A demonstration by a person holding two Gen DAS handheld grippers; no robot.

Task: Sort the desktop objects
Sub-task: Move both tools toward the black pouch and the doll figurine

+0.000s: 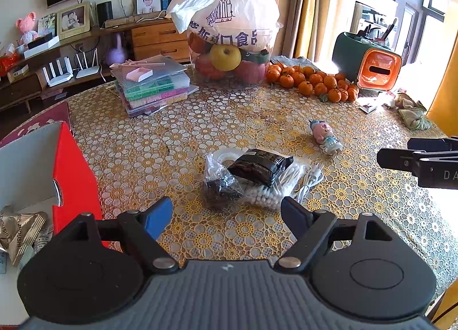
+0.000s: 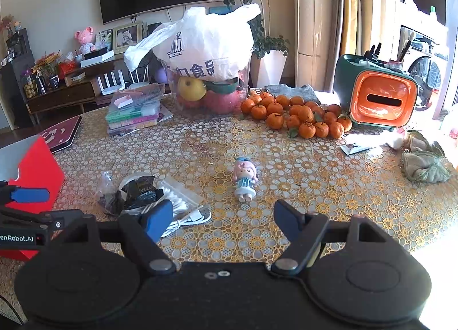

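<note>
Left wrist view first: the left tongs (image 1: 226, 217) hang wide apart and hold nothing, just above the patterned surface (image 1: 171, 135). Straight ahead of them, near the middle, lies the heap yet to be sorted: a black packet (image 1: 259, 165) resting on a bag of cotton swabs (image 1: 274, 189), a clear bag with something dark inside (image 1: 219, 184) touching its left side, and a white cable (image 1: 310, 179) just to the right. A small doll (image 1: 326, 136) lies on its side a little farther off to the right, apart from the heap. At the near left stands a red box (image 1: 74, 175), open at the top, with a few foil-wrapped items (image 1: 21, 232) already inside; I judge these to be the part of the job done. The right tongs (image 1: 383, 158) reach in from the right edge; from here I cannot tell their spread.

Right wrist view: the right tongs (image 2: 223, 219) are also spread wide and hold nothing, with the doll (image 2: 244, 179) lying just beyond them, nearly centred between the tips. The heap, black packet (image 2: 141, 187) and white cable (image 2: 189, 218) included, sits to the near left, and the red box (image 2: 37, 175) farther left.

By my reckoning the sorting is begun but well short of finished: five loose things remain on the surface outside the box.
</note>
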